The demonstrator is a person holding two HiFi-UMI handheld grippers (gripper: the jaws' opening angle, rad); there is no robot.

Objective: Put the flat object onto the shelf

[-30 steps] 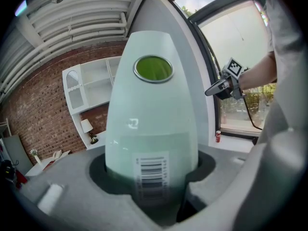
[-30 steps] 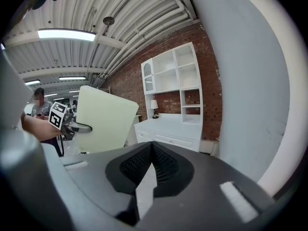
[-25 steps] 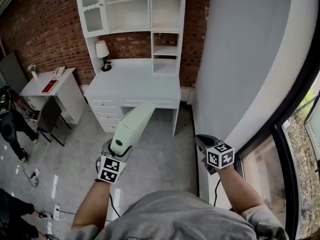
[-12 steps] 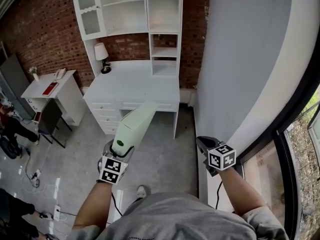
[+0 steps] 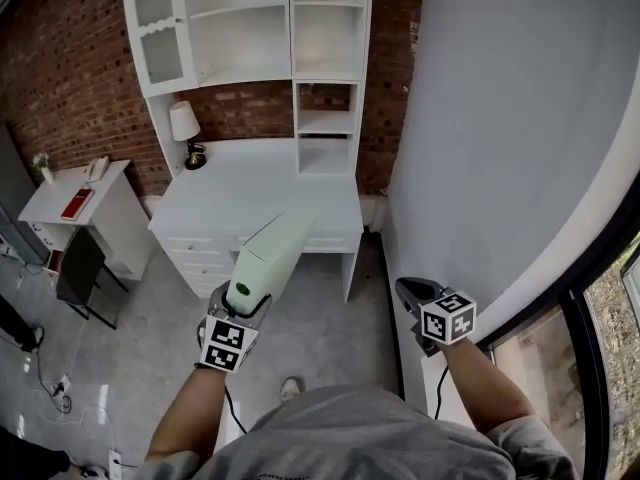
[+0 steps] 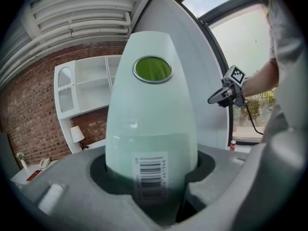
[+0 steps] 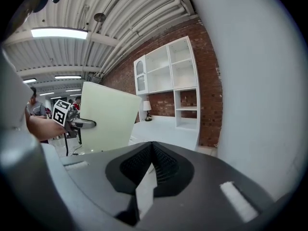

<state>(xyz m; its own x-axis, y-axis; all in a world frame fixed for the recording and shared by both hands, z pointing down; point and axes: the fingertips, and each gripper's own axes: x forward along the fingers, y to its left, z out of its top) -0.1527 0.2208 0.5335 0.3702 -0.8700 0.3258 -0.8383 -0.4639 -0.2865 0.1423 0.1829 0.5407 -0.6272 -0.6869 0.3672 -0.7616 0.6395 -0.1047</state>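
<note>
The left gripper (image 5: 236, 306) clamps the pale green flat object (image 5: 268, 256), held above the grey floor (image 5: 140, 338) and pointing at the far white desk (image 5: 262, 183) and shelf (image 5: 250, 38) against the brick wall (image 5: 70, 78). The right gripper (image 5: 410, 293), its jaws together and empty, is near the white wall (image 5: 500, 128).

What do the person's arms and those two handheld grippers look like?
The left gripper and right gripper are dark grey bodies, each carrying a white cube printed with black square markers. A black cable hangs from the right one. The person wears a grey short-sleeved shirt, and the forearms are bare.
</note>
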